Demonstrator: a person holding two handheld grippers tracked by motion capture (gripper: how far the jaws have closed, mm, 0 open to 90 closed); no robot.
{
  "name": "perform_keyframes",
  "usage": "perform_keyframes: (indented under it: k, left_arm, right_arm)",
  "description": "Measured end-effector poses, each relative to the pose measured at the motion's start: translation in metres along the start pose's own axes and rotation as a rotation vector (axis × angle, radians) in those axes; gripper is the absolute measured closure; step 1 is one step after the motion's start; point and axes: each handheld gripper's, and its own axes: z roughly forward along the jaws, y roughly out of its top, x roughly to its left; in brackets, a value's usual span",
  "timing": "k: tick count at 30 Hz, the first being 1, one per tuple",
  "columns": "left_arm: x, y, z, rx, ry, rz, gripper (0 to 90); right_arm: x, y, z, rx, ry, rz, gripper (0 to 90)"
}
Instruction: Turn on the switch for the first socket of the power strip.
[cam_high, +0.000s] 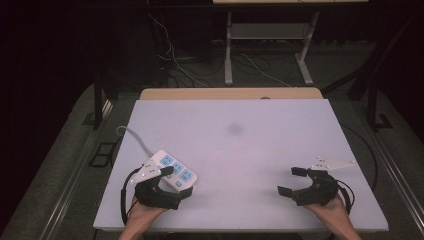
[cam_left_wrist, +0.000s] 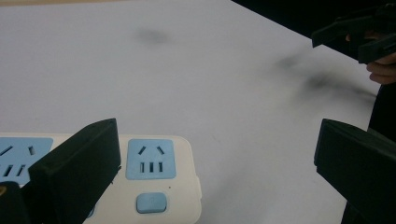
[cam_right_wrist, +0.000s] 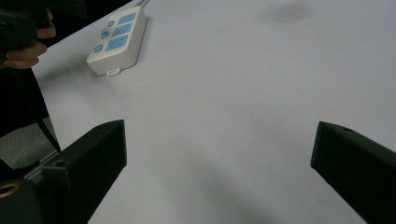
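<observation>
A white power strip (cam_high: 174, 170) with blue sockets and blue switches lies at the table's front left, its grey cord running back to the left edge. My left gripper (cam_high: 177, 181) is open and sits at the strip's near end; one jaw overlaps the strip, the other hangs beside it over bare table. In the left gripper view the power strip (cam_left_wrist: 154, 172) lies by the left jaw, nothing gripped. My right gripper (cam_high: 292, 181) is open above the bare front right of the table. From the right gripper view the power strip (cam_right_wrist: 117, 41) lies far off at upper left.
The white table top (cam_high: 235, 150) has a faint dark smudge (cam_high: 234, 129) near its middle. A wooden edge (cam_high: 230, 93) runs along the back. Cables and a desk frame (cam_high: 267, 47) stand on the floor beyond. A grey plate (cam_high: 332, 163) sits on the right gripper.
</observation>
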Motion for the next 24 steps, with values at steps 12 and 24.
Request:
perform_keyframes:
  k: [12,24]
  left_arm:
    - [0.006,0.011,-0.008,0.020,0.008,-0.020,0.0]
    - [0.016,0.016,-0.016,0.058,0.032,-0.029,0.0]
  right_arm:
    - [-0.001,-0.001,0.001,0.003,-0.003,0.005,3.1]
    - [0.000,-0.001,0.002,0.010,-0.005,0.000,3.1]
